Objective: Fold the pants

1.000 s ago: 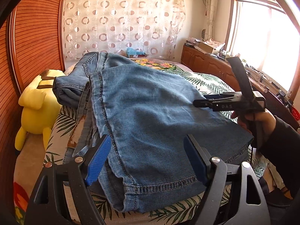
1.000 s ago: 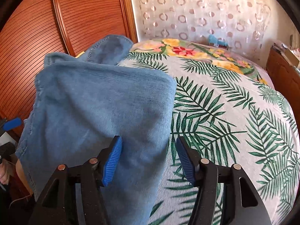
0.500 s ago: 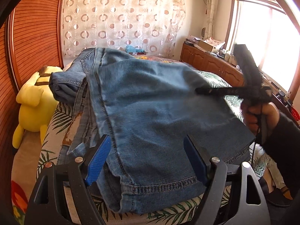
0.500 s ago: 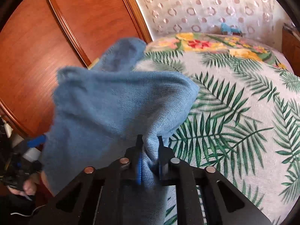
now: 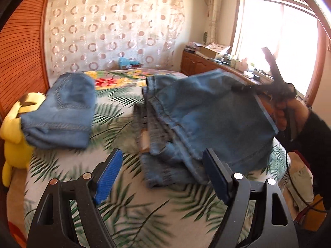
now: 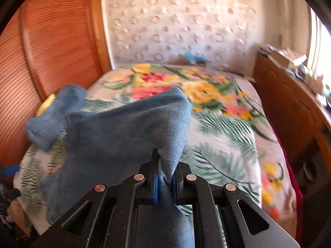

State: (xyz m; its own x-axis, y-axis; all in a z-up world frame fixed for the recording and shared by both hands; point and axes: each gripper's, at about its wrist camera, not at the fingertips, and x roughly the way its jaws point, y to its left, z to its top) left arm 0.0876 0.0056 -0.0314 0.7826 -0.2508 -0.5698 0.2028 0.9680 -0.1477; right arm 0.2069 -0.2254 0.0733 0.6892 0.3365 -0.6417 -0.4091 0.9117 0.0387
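Left wrist view was motion-blurred over the right half: the right gripper (image 5: 251, 87) showed only as a dark smear beside the person's hand (image 5: 289, 111), its fingertips hard to make out against the bright window (image 5: 277, 41). The lower hems of the jeans (image 5: 206, 119) were partly hidden behind the left gripper's (image 5: 163, 178) right finger. A second folded pair of jeans (image 5: 62, 111) lay at the left side of the bed (image 5: 128, 210), touching a yellow plush toy (image 5: 12, 140) that was cut off by the frame edge.

Right wrist view was also blurred; the denim filled the lower left and hid the near left of the bedspread.

Open room: leaf-print bedspread lay bare between the two denim items and in front of the left gripper. The far flower-print half of the bed was bare up to the curtain (image 6: 186, 24). A wooden panel (image 6: 51, 51) bounded the left side, a wooden cabinet (image 6: 289, 103) the right.

Jaws: left gripper was wide open, blue pads (image 5: 107, 177) apart, holding nothing, hovering over bare bedspread just left of the jeans. Right gripper (image 6: 165, 183) was clamped on a bunched fold of the jeans (image 6: 124, 136), raising that edge off the bed while the rest draped down to the bedspread.
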